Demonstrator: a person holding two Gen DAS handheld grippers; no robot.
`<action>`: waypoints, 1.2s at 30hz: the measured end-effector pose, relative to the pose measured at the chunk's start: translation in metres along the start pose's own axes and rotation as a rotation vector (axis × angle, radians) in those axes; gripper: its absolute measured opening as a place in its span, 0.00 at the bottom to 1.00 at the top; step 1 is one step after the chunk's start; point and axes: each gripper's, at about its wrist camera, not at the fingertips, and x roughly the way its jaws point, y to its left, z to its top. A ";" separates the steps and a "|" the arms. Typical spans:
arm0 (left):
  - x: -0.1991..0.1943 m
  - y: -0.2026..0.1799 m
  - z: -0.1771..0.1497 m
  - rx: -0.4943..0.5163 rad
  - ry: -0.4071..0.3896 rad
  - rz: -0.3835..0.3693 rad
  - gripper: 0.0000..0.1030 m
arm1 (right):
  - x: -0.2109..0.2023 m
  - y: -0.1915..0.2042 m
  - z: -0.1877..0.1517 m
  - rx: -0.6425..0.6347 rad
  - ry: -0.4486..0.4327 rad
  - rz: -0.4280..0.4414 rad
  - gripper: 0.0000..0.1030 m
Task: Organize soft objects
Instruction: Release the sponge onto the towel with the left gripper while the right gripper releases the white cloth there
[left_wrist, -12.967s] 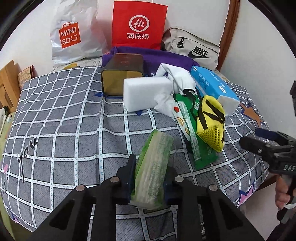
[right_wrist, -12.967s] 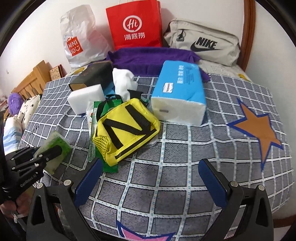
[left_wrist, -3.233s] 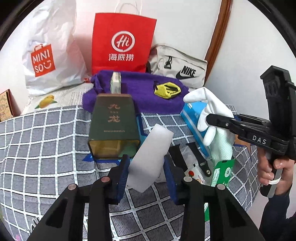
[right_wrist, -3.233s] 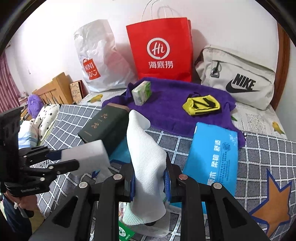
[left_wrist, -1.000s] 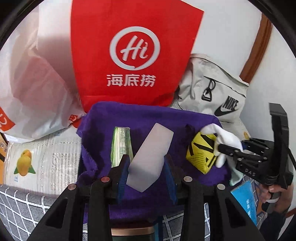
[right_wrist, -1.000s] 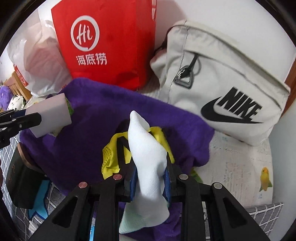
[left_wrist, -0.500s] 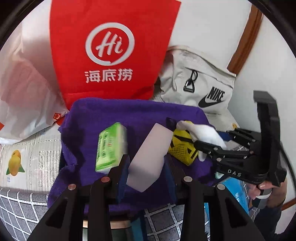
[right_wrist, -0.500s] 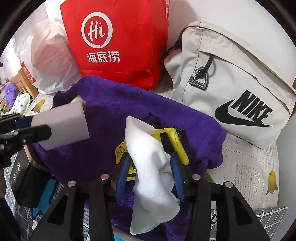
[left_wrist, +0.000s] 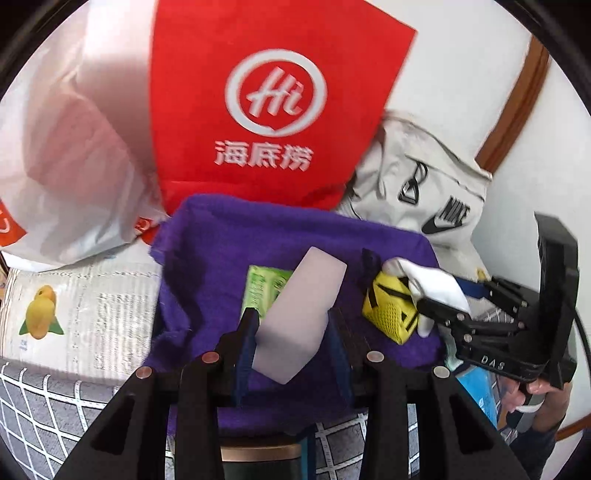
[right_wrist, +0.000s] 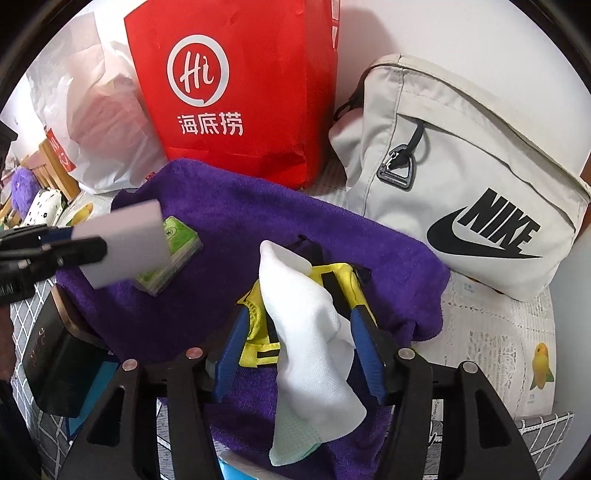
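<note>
My left gripper (left_wrist: 291, 328) is shut on a white sponge block (left_wrist: 301, 314) and holds it above the purple towel (left_wrist: 207, 258), beside the green tissue pack (left_wrist: 264, 290). My right gripper (right_wrist: 301, 339) has its jaws spread apart, and the white glove (right_wrist: 306, 332) lies loose between them on the yellow mesh pouch (right_wrist: 332, 284), which rests on the purple towel (right_wrist: 240, 221). The right wrist view shows the sponge (right_wrist: 125, 242) over the green pack (right_wrist: 173, 258).
A red Hi paper bag (right_wrist: 240, 85), a white Miniso bag (right_wrist: 99, 136) and a beige Nike bag (right_wrist: 461, 192) stand behind the towel. A dark green tin (right_wrist: 55, 358) and a blue tissue pack (left_wrist: 480, 395) lie in front on the checked bedcover (left_wrist: 37, 406).
My right gripper has opened and let go of the white glove, which now lies on the yellow pouch. My left gripper has shifted a little over the towel with the sponge.
</note>
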 end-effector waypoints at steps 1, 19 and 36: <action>0.000 0.004 0.001 -0.007 -0.006 0.019 0.35 | 0.000 0.000 0.000 0.001 0.000 0.000 0.55; 0.019 0.031 0.000 -0.073 0.011 0.178 0.36 | -0.006 0.002 0.001 -0.006 -0.034 -0.004 0.57; -0.034 0.017 0.002 -0.049 -0.040 0.234 0.67 | -0.048 0.024 -0.003 -0.054 -0.078 -0.024 0.57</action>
